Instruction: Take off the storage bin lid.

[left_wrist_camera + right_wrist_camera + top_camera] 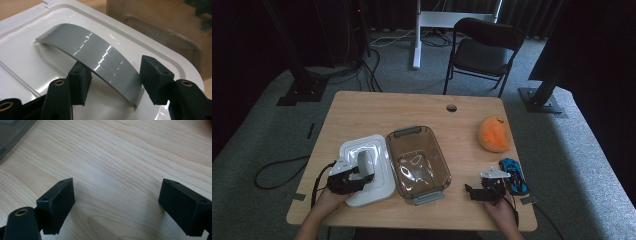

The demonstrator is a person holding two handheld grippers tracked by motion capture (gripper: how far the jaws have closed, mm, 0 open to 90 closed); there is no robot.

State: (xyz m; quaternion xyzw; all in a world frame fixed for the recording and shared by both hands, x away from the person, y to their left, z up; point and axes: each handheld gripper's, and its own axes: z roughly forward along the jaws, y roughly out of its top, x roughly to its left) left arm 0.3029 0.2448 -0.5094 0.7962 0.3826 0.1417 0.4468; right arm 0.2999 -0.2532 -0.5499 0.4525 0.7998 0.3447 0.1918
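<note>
Two hand-held grippers sit at the near edge of a wooden bench (377,105). In the left gripper view, the left gripper (113,81) straddles the grey arched handle (97,56) of a white lid (32,65); one of its fingers (80,82) sits tucked under the handle's edge, the other stands just off the far edge, so whether they press on it cannot be told. From the high view, that lid lies flat at the bench's near left, touching a clear brown tub (417,162) beside it. The right gripper view shows the right gripper (117,200) released, fingers (58,202) wide over bare wood. From above, a blue toy car (514,175) lies just beside it, an orange plush (494,133) farther back, and a black chair (484,50) beyond the bench.
</note>
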